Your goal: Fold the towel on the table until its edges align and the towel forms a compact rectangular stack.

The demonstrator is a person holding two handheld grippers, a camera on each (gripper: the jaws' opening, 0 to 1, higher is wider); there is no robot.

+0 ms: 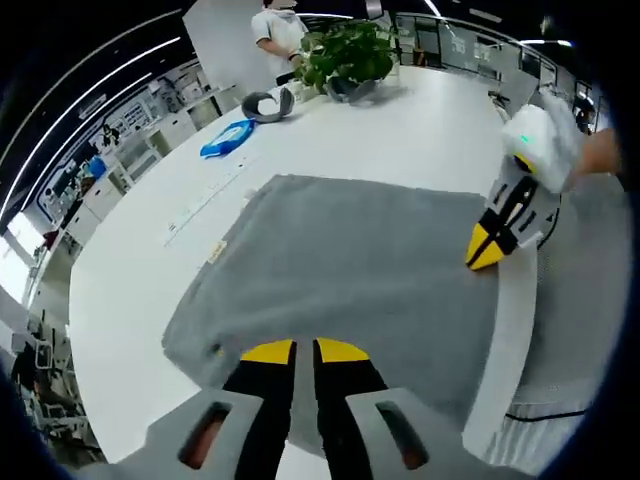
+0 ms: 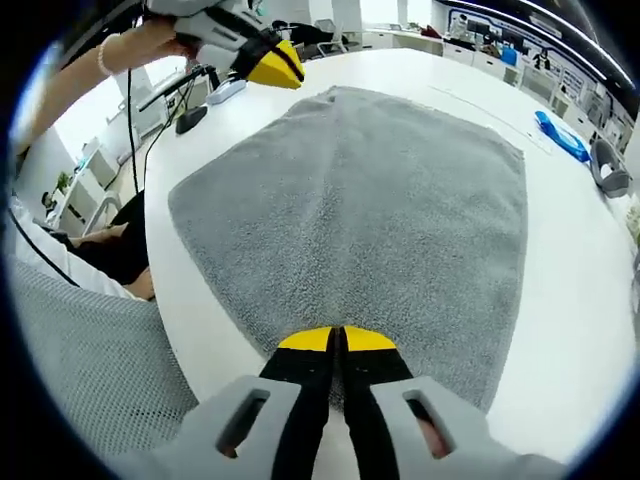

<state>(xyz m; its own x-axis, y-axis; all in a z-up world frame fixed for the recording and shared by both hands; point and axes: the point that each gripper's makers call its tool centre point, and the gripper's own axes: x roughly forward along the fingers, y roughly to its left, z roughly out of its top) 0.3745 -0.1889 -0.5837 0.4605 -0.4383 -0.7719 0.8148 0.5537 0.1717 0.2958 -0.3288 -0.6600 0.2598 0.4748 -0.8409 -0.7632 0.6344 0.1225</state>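
Observation:
A grey towel (image 1: 350, 270) (image 2: 370, 210) lies spread flat on the white table (image 1: 130, 290) (image 2: 590, 300). My left gripper (image 1: 305, 351) is shut, its yellow tips over the towel's near edge close to a corner; no cloth is lifted. From the right gripper view, the left gripper (image 2: 283, 66) hangs just beside the towel's far left corner, held by a hand. My right gripper (image 2: 335, 340) is shut too, tips over the towel's near edge. In the left gripper view, the right gripper (image 1: 487, 250) sits at the towel's right edge by the table's rim.
A potted plant (image 1: 345, 52), a grey curved object (image 1: 268, 104) (image 2: 608, 168) and a blue packet (image 1: 228, 137) (image 2: 562, 135) lie on the table beyond the towel. A person in white (image 1: 278, 28) stands behind. Cables and a mouse (image 2: 190, 118) lie near the corner; a mesh chair (image 2: 80, 350) is below.

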